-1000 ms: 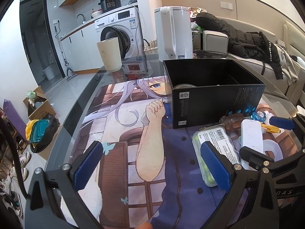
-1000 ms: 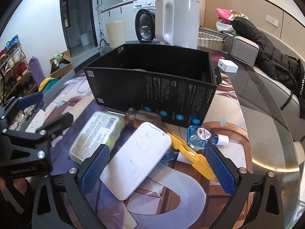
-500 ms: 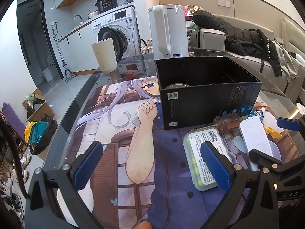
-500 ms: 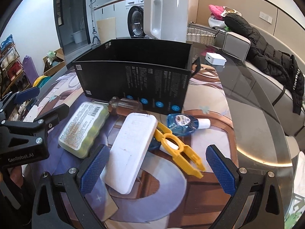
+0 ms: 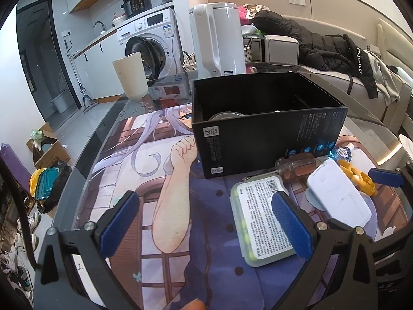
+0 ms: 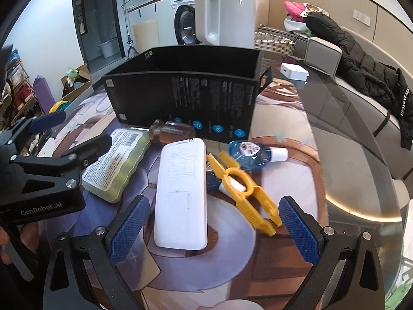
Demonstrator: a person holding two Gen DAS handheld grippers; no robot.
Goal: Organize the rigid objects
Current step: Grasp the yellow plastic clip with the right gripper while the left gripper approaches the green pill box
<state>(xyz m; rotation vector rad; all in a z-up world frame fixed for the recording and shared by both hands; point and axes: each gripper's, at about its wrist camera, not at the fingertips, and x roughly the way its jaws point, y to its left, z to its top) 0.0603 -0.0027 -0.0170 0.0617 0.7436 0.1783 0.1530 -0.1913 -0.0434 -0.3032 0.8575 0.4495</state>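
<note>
Both tongs, left gripper and right gripper, hang spread and empty over the illustrated glass-topped table, washing machine behind. Since earlier, the right has closed in on the flat white plastic case before the open black cardboard box.

One black box stood open on the table, with one round metal thing showing inside it. In front lay one green-filled case, one white flat case, one brown-handled screwdriver, one yellow clip and one blue bottle. Behind stood one white kettle and one cream cup. One small white charger sat apart. Two pairs of tongs, left and right, were in view.
</note>
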